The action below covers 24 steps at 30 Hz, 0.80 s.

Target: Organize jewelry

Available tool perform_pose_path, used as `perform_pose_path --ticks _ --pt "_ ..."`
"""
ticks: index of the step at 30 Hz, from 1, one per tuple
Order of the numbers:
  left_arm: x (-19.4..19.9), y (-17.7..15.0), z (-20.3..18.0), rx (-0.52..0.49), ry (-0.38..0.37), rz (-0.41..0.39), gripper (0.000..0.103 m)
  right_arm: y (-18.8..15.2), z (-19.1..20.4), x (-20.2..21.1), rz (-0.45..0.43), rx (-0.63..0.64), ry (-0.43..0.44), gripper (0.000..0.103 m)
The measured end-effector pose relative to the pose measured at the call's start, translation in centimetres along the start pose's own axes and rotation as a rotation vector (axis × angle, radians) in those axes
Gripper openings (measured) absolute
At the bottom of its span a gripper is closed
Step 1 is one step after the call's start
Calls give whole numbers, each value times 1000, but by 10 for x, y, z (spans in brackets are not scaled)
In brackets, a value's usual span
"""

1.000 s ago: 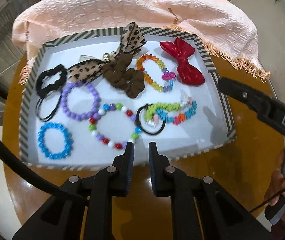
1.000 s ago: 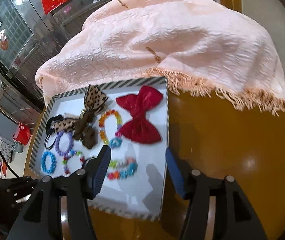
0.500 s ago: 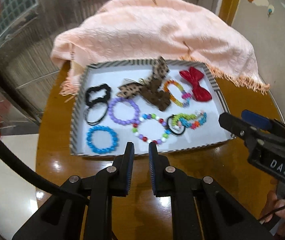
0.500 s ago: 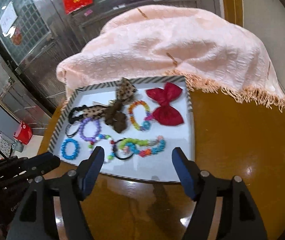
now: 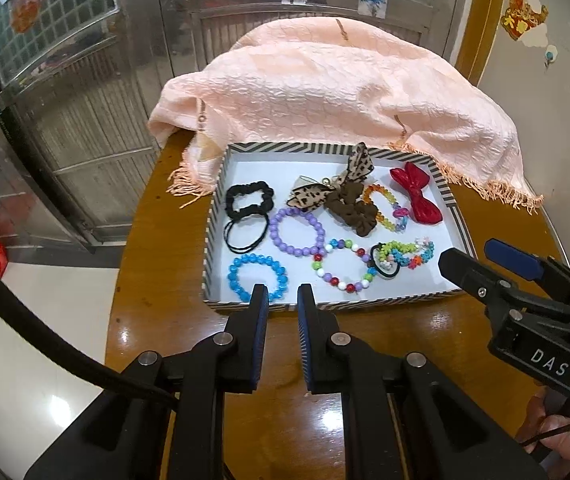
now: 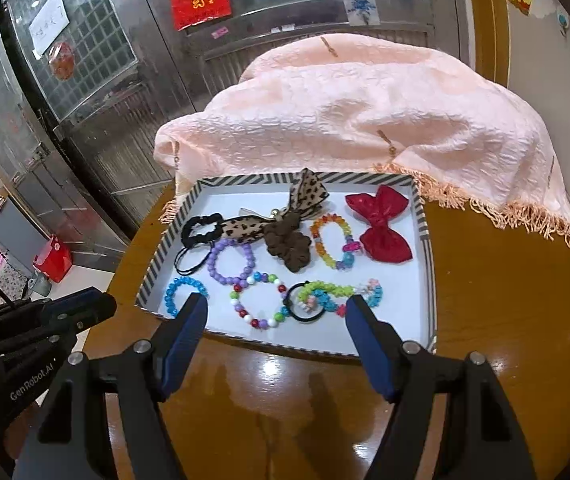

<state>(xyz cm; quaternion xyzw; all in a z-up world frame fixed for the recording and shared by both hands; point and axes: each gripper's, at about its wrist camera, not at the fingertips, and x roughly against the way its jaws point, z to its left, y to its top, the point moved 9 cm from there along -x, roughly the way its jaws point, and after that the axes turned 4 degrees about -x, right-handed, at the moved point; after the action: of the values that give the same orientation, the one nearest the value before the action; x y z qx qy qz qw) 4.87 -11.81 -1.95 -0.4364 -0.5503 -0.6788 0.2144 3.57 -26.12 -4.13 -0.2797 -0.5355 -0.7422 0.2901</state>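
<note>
A striped-rim white tray (image 5: 369, 304) (image 6: 429, 288) sits on the round wooden table. It holds a blue bead bracelet (image 5: 257, 278) (image 6: 185, 290), a purple bead bracelet (image 5: 297, 232), a multicolour bead bracelet (image 5: 343, 266) (image 6: 259, 300), a red bow (image 5: 417, 198) (image 6: 381, 222), a leopard bow scrunchie (image 5: 345, 196) and black hair ties (image 5: 247, 212). My left gripper (image 5: 279, 296) is nearly shut and empty, held back in front of the tray. My right gripper (image 6: 277, 312) is wide open and empty, also in front of the tray; it shows in the left wrist view (image 5: 481, 262).
A peach fringed cloth (image 5: 333, 92) (image 6: 365, 112) is heaped behind the tray and overhangs the table's far edge. Bare glossy wood (image 5: 285, 420) lies between the grippers and the tray. Metal doors stand behind; the floor drops off left.
Both grippers have pulled back and up from the tray, which now looks smaller and farther. Neither holds anything; the jaw openings are unchanged.
</note>
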Motion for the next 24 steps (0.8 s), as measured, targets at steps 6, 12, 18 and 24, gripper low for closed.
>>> perform_pose_path --ticks 6,12,18,24 --pt "7 -1 7 7 -1 -14 13 -7 11 -2 8 11 5 75" --pt "10 -3 11 14 -1 -18 13 -9 16 -1 4 6 9 75" --pt "11 -3 14 15 -2 -18 13 -10 16 -2 5 4 12 75" --pt "12 -3 14 14 -2 -19 13 -11 19 -3 9 11 14 75"
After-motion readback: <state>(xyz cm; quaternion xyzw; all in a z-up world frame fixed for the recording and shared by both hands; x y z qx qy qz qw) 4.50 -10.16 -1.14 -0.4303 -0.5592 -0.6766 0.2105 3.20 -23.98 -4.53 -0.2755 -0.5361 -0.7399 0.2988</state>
